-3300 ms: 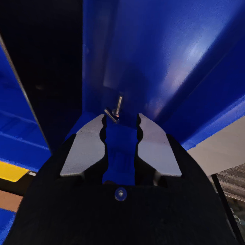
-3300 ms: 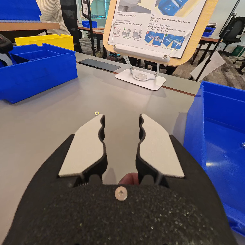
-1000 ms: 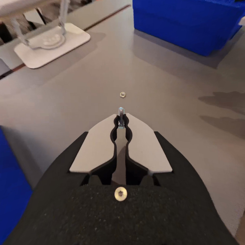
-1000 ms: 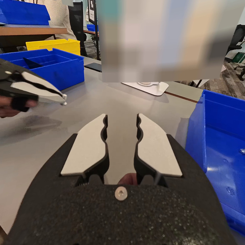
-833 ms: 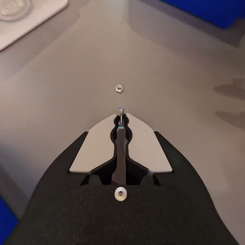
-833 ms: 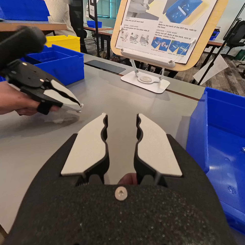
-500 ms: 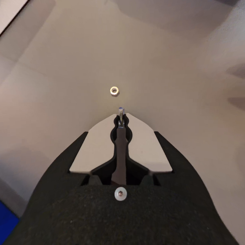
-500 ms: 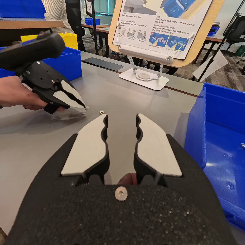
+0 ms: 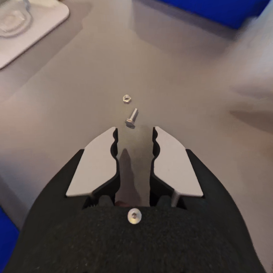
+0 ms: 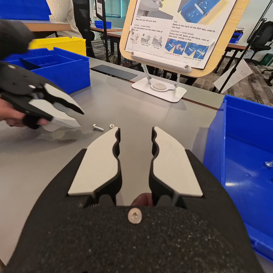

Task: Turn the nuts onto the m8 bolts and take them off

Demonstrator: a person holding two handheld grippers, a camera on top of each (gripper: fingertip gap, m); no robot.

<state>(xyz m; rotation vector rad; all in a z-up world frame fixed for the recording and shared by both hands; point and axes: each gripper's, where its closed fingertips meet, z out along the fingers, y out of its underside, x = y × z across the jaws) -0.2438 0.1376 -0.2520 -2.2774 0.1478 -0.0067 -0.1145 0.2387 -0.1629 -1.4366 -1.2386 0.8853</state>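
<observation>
A short silver bolt (image 9: pixel 131 118) lies on its side on the grey table (image 9: pixel 88 73), just ahead of my left gripper (image 9: pixel 135 128), which is open and empty. A small silver nut (image 9: pixel 127 99) lies flat just beyond the bolt's threaded end. In the right wrist view the bolt (image 10: pixel 98 127) and nut (image 10: pixel 111 125) lie side by side, just off the left fingertip of my right gripper (image 10: pixel 135 128), which is open and empty. The left gripper (image 10: pixel 79 119) shows there at the left, held by a hand, tips close to the bolt.
A blue bin (image 10: pixel 242 147) stands at the right with a small metal part (image 10: pixel 268 163) inside. Another blue bin (image 10: pixel 59 69) and a yellow bin (image 10: pixel 62 42) stand at back left. An instruction board on a white stand (image 10: pixel 159 88) stands behind. A person sits in the background. The small silver nut (image 9: pixel 127 99) lies around 7 centimetres away from my left fingertips.
My left gripper carried the bolt from the blue bin to the table beside the nut, then opened; the bolt now lies on the table. My right gripper stayed open, hardly moving.
</observation>
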